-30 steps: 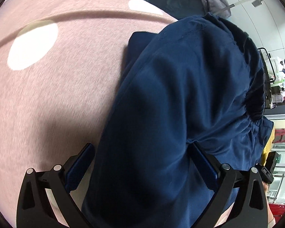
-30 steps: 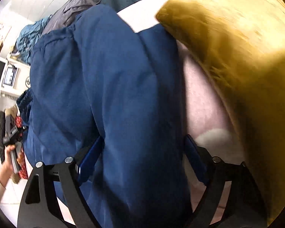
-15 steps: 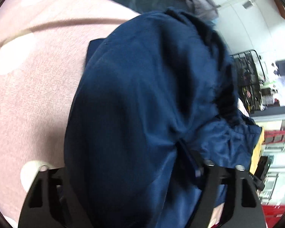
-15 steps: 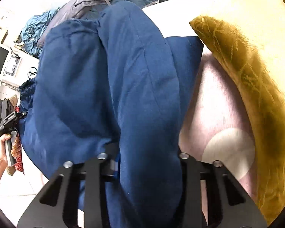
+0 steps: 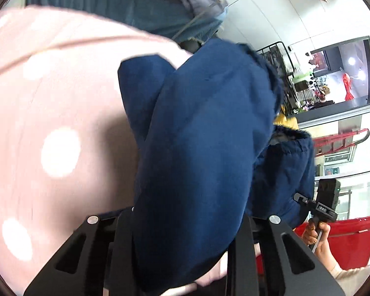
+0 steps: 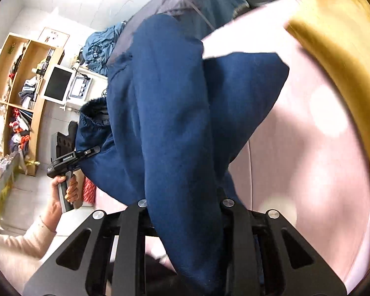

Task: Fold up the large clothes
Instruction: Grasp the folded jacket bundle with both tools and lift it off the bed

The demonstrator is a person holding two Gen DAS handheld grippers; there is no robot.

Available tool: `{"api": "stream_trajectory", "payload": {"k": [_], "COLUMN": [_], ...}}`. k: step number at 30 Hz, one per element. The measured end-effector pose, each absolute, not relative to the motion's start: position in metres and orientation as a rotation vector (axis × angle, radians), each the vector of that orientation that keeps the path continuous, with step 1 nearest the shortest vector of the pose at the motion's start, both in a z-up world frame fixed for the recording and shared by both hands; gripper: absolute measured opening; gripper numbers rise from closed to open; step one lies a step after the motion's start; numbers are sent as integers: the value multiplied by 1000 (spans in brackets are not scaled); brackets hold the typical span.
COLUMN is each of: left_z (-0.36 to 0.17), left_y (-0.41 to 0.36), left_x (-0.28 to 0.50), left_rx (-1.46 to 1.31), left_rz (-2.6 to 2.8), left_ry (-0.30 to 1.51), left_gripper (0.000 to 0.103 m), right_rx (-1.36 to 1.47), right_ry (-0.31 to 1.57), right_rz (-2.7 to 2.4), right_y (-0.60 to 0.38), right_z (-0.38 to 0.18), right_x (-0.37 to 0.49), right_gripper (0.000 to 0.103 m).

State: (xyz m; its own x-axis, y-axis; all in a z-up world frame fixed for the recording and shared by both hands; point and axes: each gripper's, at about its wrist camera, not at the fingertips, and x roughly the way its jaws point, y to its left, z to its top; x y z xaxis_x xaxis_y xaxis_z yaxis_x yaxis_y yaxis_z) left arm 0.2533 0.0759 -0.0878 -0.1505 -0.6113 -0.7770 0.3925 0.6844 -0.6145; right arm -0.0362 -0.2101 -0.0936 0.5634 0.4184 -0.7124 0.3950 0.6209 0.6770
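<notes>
A large navy blue garment (image 5: 197,148) with an elastic gathered hem hangs lifted above a pink bedsheet with white dots (image 5: 49,123). My left gripper (image 5: 185,224) is shut on a thick fold of it, cloth bulging over the fingers. In the right wrist view the same navy garment (image 6: 175,123) drapes down between the jaws, and my right gripper (image 6: 182,209) is shut on it. A lower layer of the garment (image 6: 246,86) still lies on the pink sheet (image 6: 308,160). Each view shows the other gripper's handle held by a hand (image 6: 66,187).
A mustard yellow pillow (image 6: 345,61) lies at the right of the bed. Grey and teal clothes (image 5: 135,5) are piled at the far end. A wooden shelf (image 6: 17,98), a monitor (image 6: 58,83) and red furniture (image 5: 345,241) stand beyond the bed.
Both grippers went from open around the garment to shut on it, then lifted it. The cloth now hangs off the sheet, and more of the room shows behind.
</notes>
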Motion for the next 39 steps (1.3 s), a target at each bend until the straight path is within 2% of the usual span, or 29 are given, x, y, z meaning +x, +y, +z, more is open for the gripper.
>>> {"api": "stream_trajectory", "payload": {"k": [4, 6, 7, 8, 9, 10, 11, 12, 13, 14, 19, 26, 31, 33, 35, 37, 39], "left_z": [-123, -148, -160, -168, -174, -180, -182, -185, -188, -187, -193, -189, -171, -166, -158, -150, -144], "left_y": [118, 131, 135, 138, 138, 137, 134, 134, 125, 121, 84, 54, 20, 15, 9, 5, 0], "left_x": [209, 197, 196, 197, 200, 201, 204, 202, 205, 197, 199, 193, 173, 168, 161, 152, 145], "left_rx": [-135, -118, -133, -147, -154, -158, -158, -149, -109, -60, 121, 181, 238, 243, 255, 273, 294], "left_rz": [-793, -729, -688, -664, -638, -609, -582, -566, -561, -556, -545, -513, -494, -493, -501, -518, -536], "left_ry": [1569, 1607, 1610, 1603, 1593, 1591, 1589, 1582, 1561, 1548, 1508, 1487, 1462, 1454, 1443, 1429, 1411], "left_gripper": [25, 33, 37, 48, 62, 69, 81, 89, 91, 97, 98, 98, 93, 87, 81, 73, 59], "right_rx": [899, 850, 827, 825, 851, 870, 895, 903, 908, 917, 925, 920, 897, 889, 890, 896, 878], "right_ry": [1158, 1235, 1254, 1251, 1230, 1218, 1204, 1205, 1210, 1213, 1207, 1173, 1163, 1167, 1170, 1167, 1166], "right_rz": [-80, -156, -194, -214, -240, -250, -273, -294, -312, -310, -291, -284, -265, -258, -248, -239, -244], "right_y": [-188, -181, -179, -180, -184, -187, -193, -194, -195, -196, -193, -194, -196, -193, -192, -190, -186], "right_z": [-131, -155, -166, -170, -175, -176, -181, -185, -190, -195, -212, -219, -221, -219, -217, -214, -207], "right_x": [-91, -102, -106, -107, -110, -111, -113, -117, -121, -121, -127, -136, -129, -121, -120, -120, -119], "right_gripper": [27, 32, 38, 45, 48, 55, 65, 70, 75, 75, 78, 78, 76, 69, 54, 44, 37]}}
